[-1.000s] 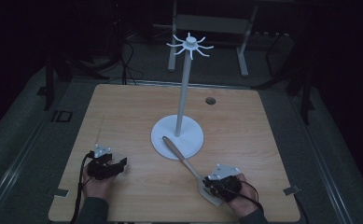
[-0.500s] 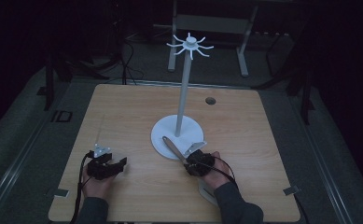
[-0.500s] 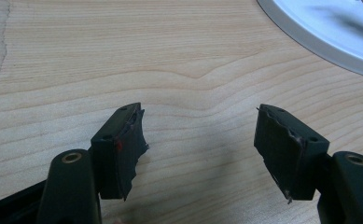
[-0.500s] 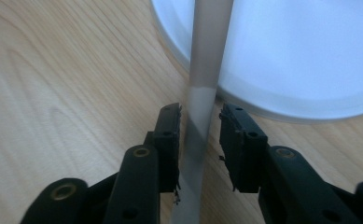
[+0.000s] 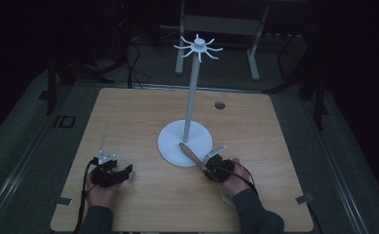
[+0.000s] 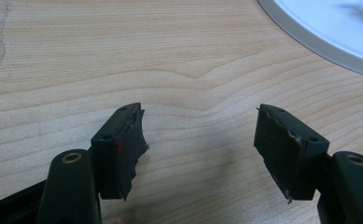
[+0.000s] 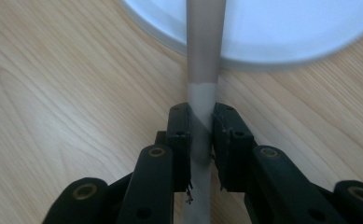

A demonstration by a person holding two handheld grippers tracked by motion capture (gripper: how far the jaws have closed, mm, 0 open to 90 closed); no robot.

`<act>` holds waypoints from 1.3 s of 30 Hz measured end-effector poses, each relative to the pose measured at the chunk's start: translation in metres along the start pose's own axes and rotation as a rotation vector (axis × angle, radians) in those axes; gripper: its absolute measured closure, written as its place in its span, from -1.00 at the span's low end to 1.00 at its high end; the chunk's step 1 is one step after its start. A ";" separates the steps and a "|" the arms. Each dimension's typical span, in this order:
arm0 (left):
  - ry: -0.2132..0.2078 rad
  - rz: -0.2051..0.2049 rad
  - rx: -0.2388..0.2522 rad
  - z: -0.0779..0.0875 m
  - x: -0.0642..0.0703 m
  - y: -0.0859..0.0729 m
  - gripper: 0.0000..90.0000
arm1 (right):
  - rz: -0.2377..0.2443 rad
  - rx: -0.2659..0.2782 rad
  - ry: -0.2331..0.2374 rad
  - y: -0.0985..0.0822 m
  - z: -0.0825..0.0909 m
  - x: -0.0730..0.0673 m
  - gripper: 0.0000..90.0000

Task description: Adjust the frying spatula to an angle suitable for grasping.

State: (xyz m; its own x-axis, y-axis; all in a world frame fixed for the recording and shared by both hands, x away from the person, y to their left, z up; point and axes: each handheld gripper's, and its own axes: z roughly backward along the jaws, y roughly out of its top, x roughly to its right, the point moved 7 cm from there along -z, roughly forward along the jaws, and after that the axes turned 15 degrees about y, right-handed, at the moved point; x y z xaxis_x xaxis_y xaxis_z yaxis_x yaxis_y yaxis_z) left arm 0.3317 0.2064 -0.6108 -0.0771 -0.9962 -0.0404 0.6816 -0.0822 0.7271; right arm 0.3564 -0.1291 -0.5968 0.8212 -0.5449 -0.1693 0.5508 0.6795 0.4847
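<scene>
Where the right gripper's (image 7: 200, 135) two black jaws meet, they press on either side of a slim grey handle (image 7: 201, 100), having just been closing on it. The right gripper view shows this handle running straight up between the pads and onto the round white base (image 7: 310, 32) of a stand. From the high view, the handle belongs to a long utensil (image 5: 191, 155) lying tilted, its far end resting on the base (image 5: 170, 141) and its near end at the right gripper (image 5: 215, 166). A thin pole (image 5: 191, 100) rises from that base to a crown of hooks (image 5: 198, 47). Well apart to the left, the left gripper (image 6: 200, 140) rests with jaws spread wide and nothing between them, over bare wooden table (image 6: 123, 56).
</scene>
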 end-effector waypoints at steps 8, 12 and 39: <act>0.001 -0.001 -0.003 -0.001 0.001 0.000 -0.26 | -0.029 0.008 0.018 0.002 0.002 0.008 0.62; -0.001 0.000 -0.004 -0.001 0.000 0.000 -0.26 | -0.023 0.009 0.022 0.014 -0.003 0.010 0.60; -0.003 0.004 0.000 -0.001 0.000 0.001 -0.26 | -0.026 -0.025 -0.010 0.028 -0.010 0.008 0.65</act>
State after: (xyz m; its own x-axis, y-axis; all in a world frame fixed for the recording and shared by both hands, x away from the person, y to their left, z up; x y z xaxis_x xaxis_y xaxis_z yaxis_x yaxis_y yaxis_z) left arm 0.3333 0.2060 -0.6114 -0.0767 -0.9964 -0.0359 0.6822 -0.0787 0.7270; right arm 0.3802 -0.1100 -0.5929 0.8050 -0.5674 -0.1733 0.5758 0.6768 0.4587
